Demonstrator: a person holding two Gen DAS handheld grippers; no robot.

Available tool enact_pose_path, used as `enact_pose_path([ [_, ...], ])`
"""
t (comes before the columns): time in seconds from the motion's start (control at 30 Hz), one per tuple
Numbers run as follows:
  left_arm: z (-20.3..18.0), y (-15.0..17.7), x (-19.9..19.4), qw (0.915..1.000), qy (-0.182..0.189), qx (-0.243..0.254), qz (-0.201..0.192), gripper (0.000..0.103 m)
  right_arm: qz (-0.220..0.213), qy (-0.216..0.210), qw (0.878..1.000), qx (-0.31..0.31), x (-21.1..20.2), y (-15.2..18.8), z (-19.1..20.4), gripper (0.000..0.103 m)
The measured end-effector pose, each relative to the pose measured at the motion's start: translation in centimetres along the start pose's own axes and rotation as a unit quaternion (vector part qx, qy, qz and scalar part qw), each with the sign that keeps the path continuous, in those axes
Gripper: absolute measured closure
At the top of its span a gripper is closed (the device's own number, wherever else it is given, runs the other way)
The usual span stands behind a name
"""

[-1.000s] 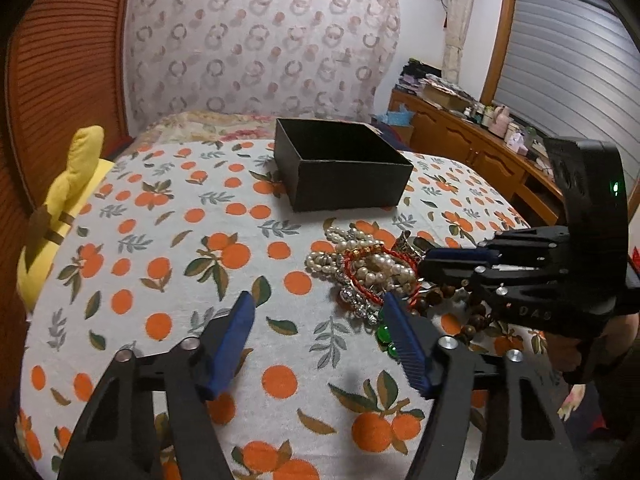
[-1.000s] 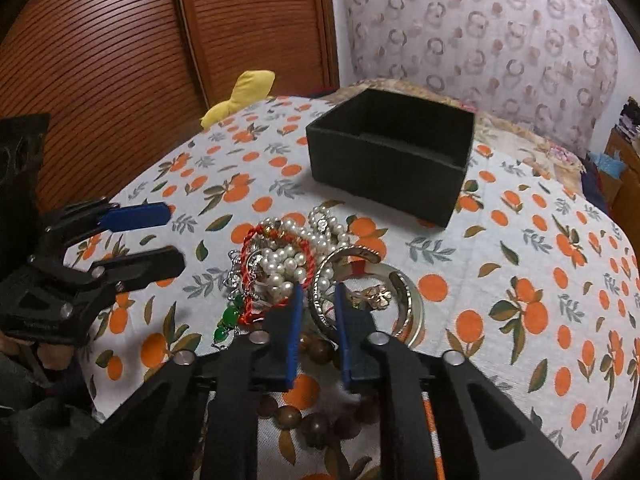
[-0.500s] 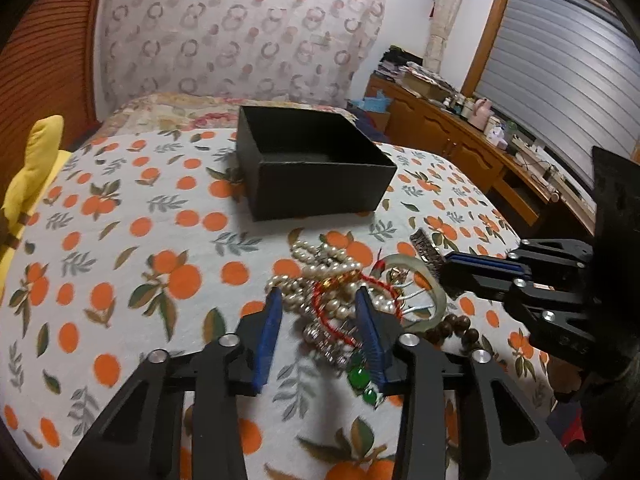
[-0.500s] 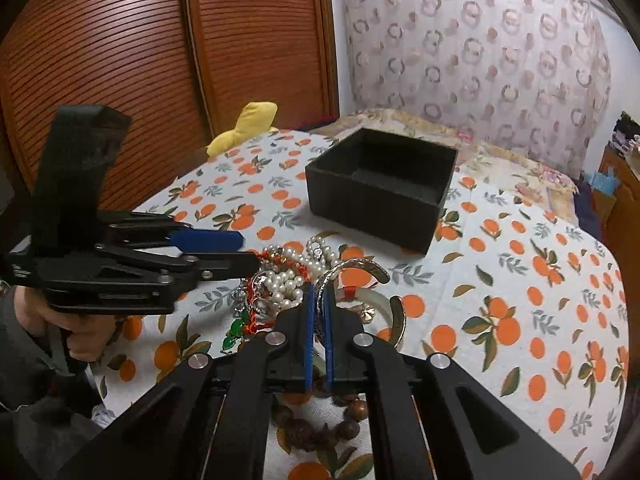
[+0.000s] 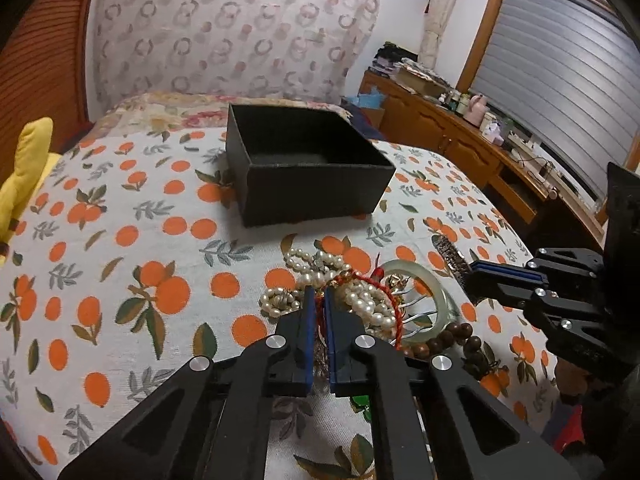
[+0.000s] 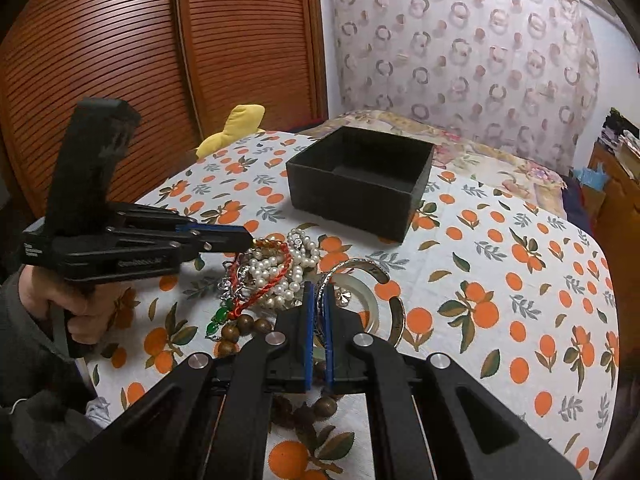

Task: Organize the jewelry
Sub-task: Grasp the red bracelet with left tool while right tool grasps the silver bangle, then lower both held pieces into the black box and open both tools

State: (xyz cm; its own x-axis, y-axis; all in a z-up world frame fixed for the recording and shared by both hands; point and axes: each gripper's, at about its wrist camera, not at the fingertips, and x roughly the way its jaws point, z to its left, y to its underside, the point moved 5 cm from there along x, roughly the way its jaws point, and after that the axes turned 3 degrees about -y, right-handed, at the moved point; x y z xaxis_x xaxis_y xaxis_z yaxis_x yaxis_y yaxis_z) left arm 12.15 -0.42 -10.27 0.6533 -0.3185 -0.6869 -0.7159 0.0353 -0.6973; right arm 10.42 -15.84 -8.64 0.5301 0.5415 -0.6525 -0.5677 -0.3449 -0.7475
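A pile of jewelry lies on the orange-print cloth: pearl strands point(image 5: 360, 304) point(image 6: 280, 276), a red cord bracelet point(image 5: 384, 292) point(image 6: 276, 276), a pale jade bangle point(image 5: 424, 288) point(image 6: 368, 300), a silver cuff bangle point(image 6: 360, 270), brown wooden beads point(image 5: 452, 340) point(image 6: 240, 328) and a green pendant point(image 6: 218, 318). An open, empty black box point(image 5: 308, 184) point(image 6: 360, 188) stands behind the pile. My left gripper point(image 5: 317, 298) point(image 6: 246, 240) is shut on the red cord bracelet at the pile's near edge. My right gripper point(image 6: 318, 294) point(image 5: 476, 270) is shut on the silver cuff bangle.
A yellow plush toy point(image 5: 24, 168) point(image 6: 236, 124) lies at the bed's left edge. A wooden slatted wardrobe point(image 6: 160, 60) stands behind it. A wooden sideboard with bottles point(image 5: 460, 132) runs along the right wall. A patterned curtain point(image 5: 224, 32) hangs behind.
My left gripper moved forward into the pile and closed on the red cord. My right gripper closed on the silver bangle and stayed there.
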Motion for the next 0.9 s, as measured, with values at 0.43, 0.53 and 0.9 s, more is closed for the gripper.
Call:
enact_pose_path([
  [0.43,-1.7,-3.2,-5.3,0.9975,0.003,0.017,-0.069,0.1,-0.018,0.004,1.0,-0.005,-1.2,-1.2,0.3,0.098],
  [0.53,-2.0,-3.9,-6.1,0.9964,0.001,0.02,-0.082,0.1,-0.023,0.007,1.0,-0.007,-1.5,-1.7,0.2,0.098],
  [0.9,-1.9,-7.4,-6.4,0.9927,-0.027,0.038,-0.111,0.1,-0.041,0.011,0.999,-0.023,-1.6,-4.6,-0.6,0.098],
])
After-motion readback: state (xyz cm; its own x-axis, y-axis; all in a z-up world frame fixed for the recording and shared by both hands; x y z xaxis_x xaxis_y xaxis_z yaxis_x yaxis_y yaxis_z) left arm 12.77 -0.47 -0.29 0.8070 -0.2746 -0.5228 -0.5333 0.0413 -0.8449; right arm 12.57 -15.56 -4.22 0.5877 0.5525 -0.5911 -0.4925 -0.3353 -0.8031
